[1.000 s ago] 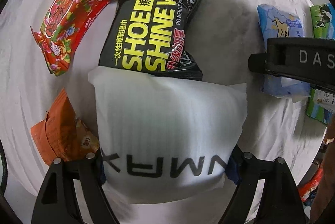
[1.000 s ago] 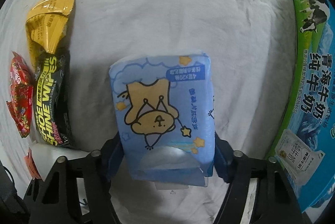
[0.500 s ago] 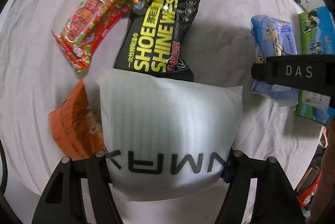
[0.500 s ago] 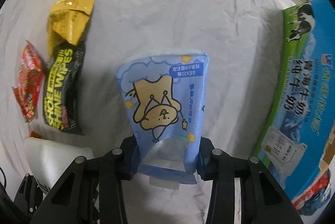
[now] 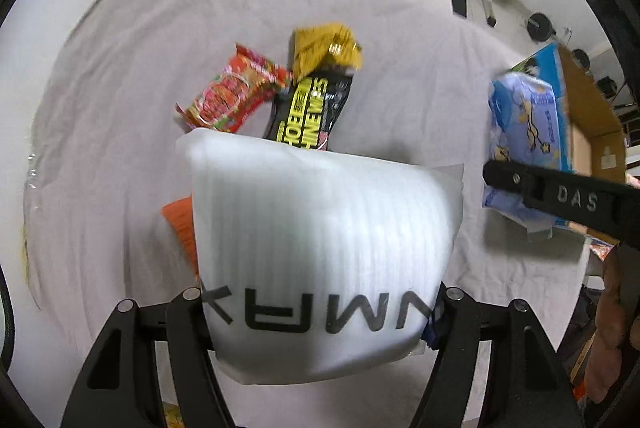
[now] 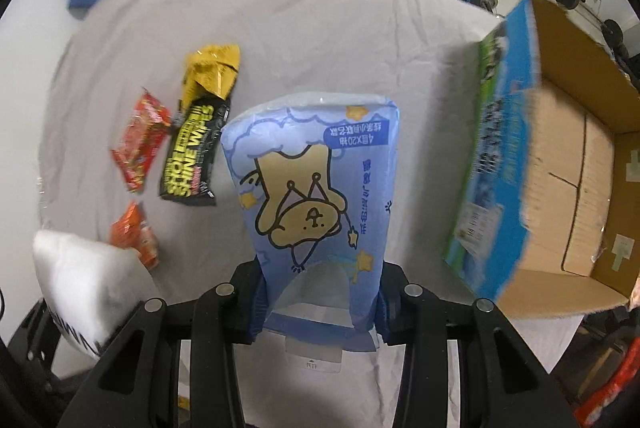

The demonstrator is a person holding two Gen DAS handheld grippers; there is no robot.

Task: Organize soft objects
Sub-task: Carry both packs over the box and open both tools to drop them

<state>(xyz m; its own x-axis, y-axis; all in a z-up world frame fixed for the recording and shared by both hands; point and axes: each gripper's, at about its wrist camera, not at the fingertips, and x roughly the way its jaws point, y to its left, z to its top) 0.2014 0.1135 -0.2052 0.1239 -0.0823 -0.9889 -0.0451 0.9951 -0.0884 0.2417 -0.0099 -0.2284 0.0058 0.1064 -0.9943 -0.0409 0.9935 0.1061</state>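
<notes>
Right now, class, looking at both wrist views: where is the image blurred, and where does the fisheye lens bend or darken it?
Left wrist view: the red packet and shoe shine wipes smear with motion; the white pouch stays fairly sharp; corners are black.
Right wrist view: the printed side of the cardboard box blurs most; the blue tissue pack is crisp; the table edge curves.

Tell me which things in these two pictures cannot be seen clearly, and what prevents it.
- Orange packet, left wrist view: mostly hidden behind the white foam pouch.
- Shoe wipes pack, left wrist view: lower part covered by the same pouch.
- Cardboard box, right wrist view: printed side motion-blurred, right part cut by the edge.
- Blue tissue pack: its far side is hidden.
</notes>
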